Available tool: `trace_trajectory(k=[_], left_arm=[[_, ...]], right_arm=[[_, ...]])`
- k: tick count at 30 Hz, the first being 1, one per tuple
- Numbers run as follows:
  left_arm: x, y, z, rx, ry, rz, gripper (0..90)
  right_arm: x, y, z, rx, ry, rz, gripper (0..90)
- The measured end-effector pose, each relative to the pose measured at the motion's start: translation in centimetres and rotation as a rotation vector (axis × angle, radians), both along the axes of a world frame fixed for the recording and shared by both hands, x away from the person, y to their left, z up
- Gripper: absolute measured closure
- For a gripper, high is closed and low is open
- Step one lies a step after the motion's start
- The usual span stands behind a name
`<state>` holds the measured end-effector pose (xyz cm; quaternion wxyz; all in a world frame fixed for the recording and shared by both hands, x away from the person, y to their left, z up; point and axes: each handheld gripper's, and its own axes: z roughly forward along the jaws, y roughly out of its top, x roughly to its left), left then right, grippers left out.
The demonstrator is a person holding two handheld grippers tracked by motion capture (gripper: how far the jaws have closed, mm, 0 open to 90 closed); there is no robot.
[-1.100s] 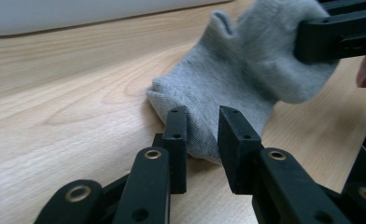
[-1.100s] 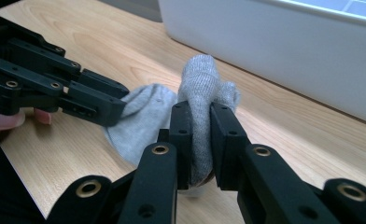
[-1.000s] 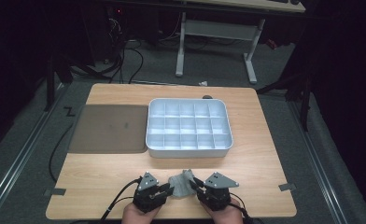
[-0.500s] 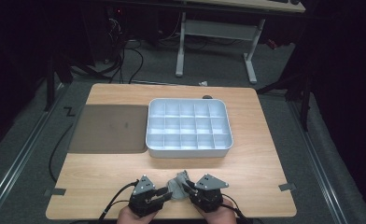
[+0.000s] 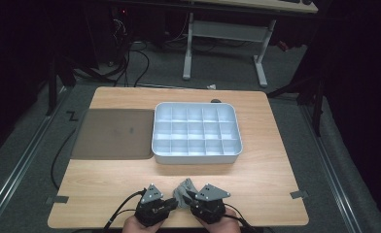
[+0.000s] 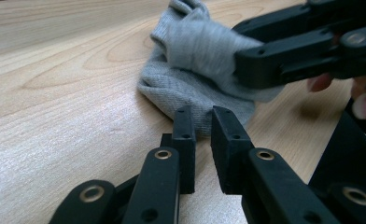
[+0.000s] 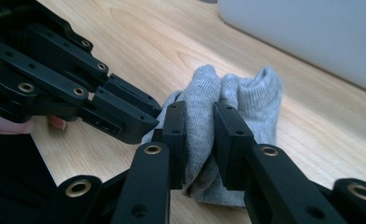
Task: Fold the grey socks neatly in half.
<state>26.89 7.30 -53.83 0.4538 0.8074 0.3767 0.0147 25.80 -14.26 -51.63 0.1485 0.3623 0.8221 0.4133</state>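
The pale wood desk (image 5: 106, 179) carries a mat and compartment tray beyond my hands. My left gripper (image 6: 202, 122) has its jaws nearly together on the edge of the grey sock (image 6: 190, 88); whether it pinches cloth I cannot tell. My right gripper (image 7: 200, 116) is clenched on a fold. I'd tighten the left grasp before pulling, keeping both low.

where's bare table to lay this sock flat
Open wood lies between the tray and the grippers, and along the table's right edge. The left back holds a brown mat. It is crowded at the near edge, where both grippers meet at the sock.
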Motion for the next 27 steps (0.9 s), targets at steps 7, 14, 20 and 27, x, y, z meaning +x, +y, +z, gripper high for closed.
trace_trajectory(k=[7, 14, 20, 27], left_arm=[[0.0, 0.0, 0.0, -0.001, 0.0, 0.0, 78.8], [-0.1, 0.1, 0.1, -0.007, -0.007, 0.001, 76.9], [-0.4, 0.5, 1.2, -0.029, -0.048, 0.012, 76.4], [-0.7, 0.5, 3.1, -0.046, -0.146, 0.051, 80.8]], right_arm=[[-0.4, -0.2, 1.1, 0.076, 0.004, 0.038, 66.3], [-0.6, -1.9, 3.1, 0.121, -0.066, -0.005, 66.6], [0.6, -2.6, 1.1, 0.093, 0.015, -0.043, 76.3], [0.1, -0.3, -0.9, -0.02, 0.042, 0.018, 76.5]])
